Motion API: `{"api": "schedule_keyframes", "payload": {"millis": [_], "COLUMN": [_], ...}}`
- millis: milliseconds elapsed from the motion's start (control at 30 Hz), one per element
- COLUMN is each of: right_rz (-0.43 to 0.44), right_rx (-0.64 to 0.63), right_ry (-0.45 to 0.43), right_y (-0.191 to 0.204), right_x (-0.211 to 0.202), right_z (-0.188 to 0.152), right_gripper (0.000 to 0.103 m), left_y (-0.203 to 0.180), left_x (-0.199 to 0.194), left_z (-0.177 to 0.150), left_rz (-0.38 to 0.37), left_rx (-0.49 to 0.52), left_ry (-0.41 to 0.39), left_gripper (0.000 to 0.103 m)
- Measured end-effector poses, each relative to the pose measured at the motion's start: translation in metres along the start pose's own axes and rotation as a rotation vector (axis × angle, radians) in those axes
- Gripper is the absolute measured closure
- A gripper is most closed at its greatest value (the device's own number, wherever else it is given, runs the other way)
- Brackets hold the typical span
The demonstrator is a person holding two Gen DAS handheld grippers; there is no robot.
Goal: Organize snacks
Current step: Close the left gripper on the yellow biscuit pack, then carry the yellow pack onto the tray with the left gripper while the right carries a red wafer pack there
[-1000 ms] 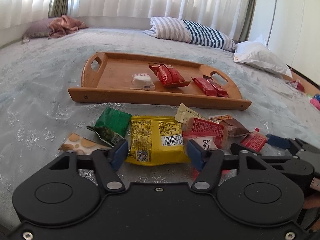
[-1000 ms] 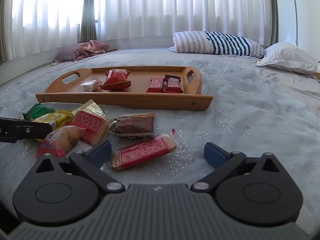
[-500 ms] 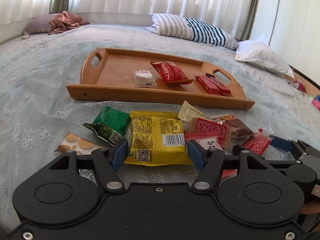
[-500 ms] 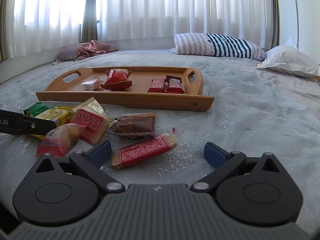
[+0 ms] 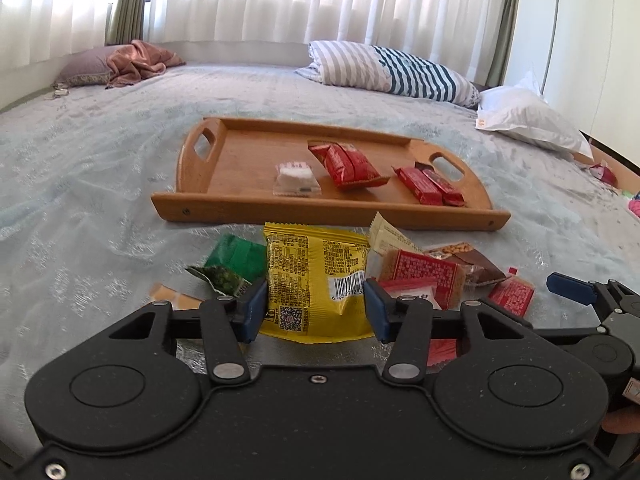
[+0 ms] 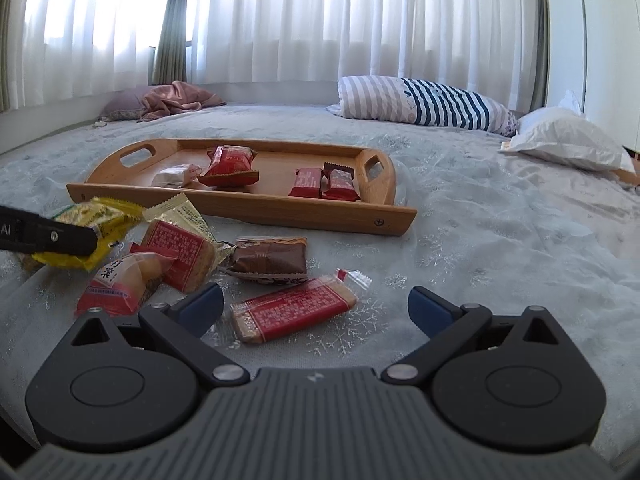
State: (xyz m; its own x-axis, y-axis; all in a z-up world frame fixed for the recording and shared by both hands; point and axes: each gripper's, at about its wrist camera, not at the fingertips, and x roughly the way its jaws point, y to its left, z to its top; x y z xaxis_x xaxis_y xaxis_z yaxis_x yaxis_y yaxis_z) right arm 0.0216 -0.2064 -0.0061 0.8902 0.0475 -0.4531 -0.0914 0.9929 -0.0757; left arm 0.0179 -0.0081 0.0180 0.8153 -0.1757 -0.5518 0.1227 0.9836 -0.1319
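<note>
Presently, on my left tongs (image 5: 316, 310): the blue pads (image 5: 253, 312) are closed in against both side edges of the yellow snack packet (image 5: 316, 280), which is gripped and tilted, its far end raised above the bed (image 5: 100, 184); beside it lie a green packet (image 5: 234, 260) to the left and a red square-wrapped cake (image 5: 424, 276) to the right, with a cream sachet (image 5: 390, 236) behind;
on my right tongs (image 6: 316, 312): spread wide, holding nothing; one pad (image 6: 202, 306) sits just left of the long red biscuit bar (image 6: 296, 308), the other well to its right, the bar flat on the bedcover between them;
loose on the bed near the bar: a brown-wrapped bar (image 6: 270, 260); a pink-and-orange pastry packet (image 6: 120, 284); the red square cake overlapping the cream sachet;
wooden tray (image 6: 280, 210), beyond the pile, handles at each end; in it a clear-wrapped white sweet (image 5: 296, 178), a red pouch (image 5: 346, 164) and two small red bars (image 5: 430, 186) side by side near the right handle;
background: striped pillow (image 5: 392, 70); white pillow (image 5: 528, 120); pink cloth (image 5: 140, 60) on a mauve cushion; white curtains (image 5: 320, 0)
</note>
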Motion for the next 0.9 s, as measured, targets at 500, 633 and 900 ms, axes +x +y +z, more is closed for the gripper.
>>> {"api": "schedule_keyframes", "payload": {"millis": [500,633,900], "right_rz": [0.044,0.049,0.070], "right_rx": [-0.006,-0.030,0.055], "right_ry": [0.059,0.071,0.089], "right_y": [-0.002,-0.002,-0.010], "right_x": [0.010,0.014,0.020], "right_z": [0.010,0.012,0.010], "right_gripper": [0.014,0.012,0.020], "left_y": [0.003,0.005,0.008], "left_x": [-0.011,-0.010,-0.010], "left_z": [0.005,0.004,0.004], "left_rz": [0.012,0.015,0.013], "left_rx": [-0.006,-0.015,-0.037], "left_ry": [-0.012,-0.009,-0.004], "left_gripper": [0.055,0.055,0.055]}}
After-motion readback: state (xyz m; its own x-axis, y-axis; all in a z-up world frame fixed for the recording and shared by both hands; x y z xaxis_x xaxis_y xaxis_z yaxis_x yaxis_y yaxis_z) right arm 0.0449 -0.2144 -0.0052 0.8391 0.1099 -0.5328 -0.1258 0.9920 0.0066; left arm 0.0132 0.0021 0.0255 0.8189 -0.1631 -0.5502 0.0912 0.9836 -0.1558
